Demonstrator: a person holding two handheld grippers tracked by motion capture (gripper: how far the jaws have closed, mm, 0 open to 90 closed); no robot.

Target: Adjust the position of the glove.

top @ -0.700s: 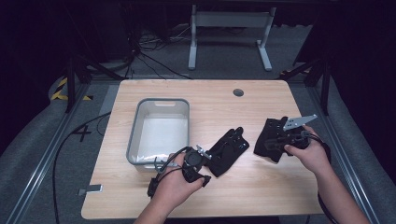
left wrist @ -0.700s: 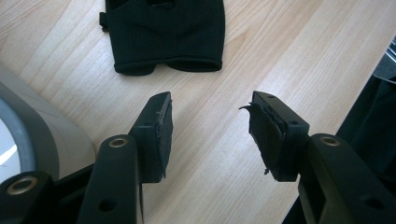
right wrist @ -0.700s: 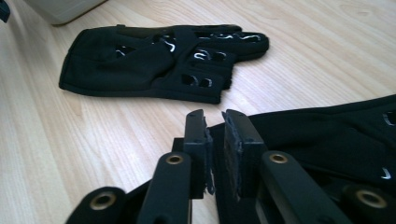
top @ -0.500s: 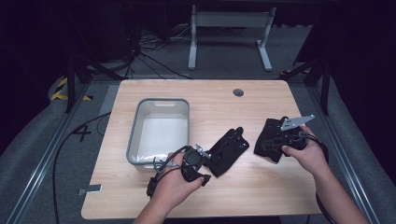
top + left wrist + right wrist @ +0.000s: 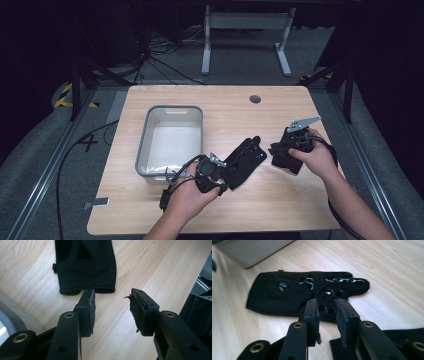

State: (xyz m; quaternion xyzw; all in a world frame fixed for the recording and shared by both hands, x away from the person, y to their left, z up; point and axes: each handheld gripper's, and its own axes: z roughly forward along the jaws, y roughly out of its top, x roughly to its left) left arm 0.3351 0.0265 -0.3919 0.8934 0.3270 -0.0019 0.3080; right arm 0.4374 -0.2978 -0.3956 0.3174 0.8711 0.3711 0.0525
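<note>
Two gloves: both on the table, neither in the bin (image 5: 172, 112) yet.

High view / layout: grey bin at left-centre of the wooden table (image 5: 225, 102); first glove (image 5: 245, 160) lies just right of the bin's near corner; second glove (image 5: 285, 155) sits further right, under the right hand.
High view / left gripper (image 5: 212, 175): at the near end of the first glove, close to the bin's near right corner.
High view / right gripper (image 5: 287, 147): down on the second glove; grip unclear from here.
High view / bin contents: looks empty, pale floor showing, nothing dark inside.

Left gripper view / state: jaws spread wide, nothing between them; glove cuff (image 5: 86, 267) just beyond the tips, one tip at or almost on the hem.
Left gripper view / bin: grey rim (image 5: 10, 312) at the left edge, near.

Right gripper view / state: jaws a narrow gap apart, no fabric between the pads; released, I judge.
Right gripper view / gloves: first glove (image 5: 309, 291) flat ahead, printed fingers pointing right; dark cloth of the second glove (image 5: 402, 336) at the jaws' base.
Right gripper view / bin: corner (image 5: 249, 251) at far left.

Progress: early, my read. Nothing grasped, nothing binned.
Left to do: close on each glove, lift, drop in the bin.
</note>
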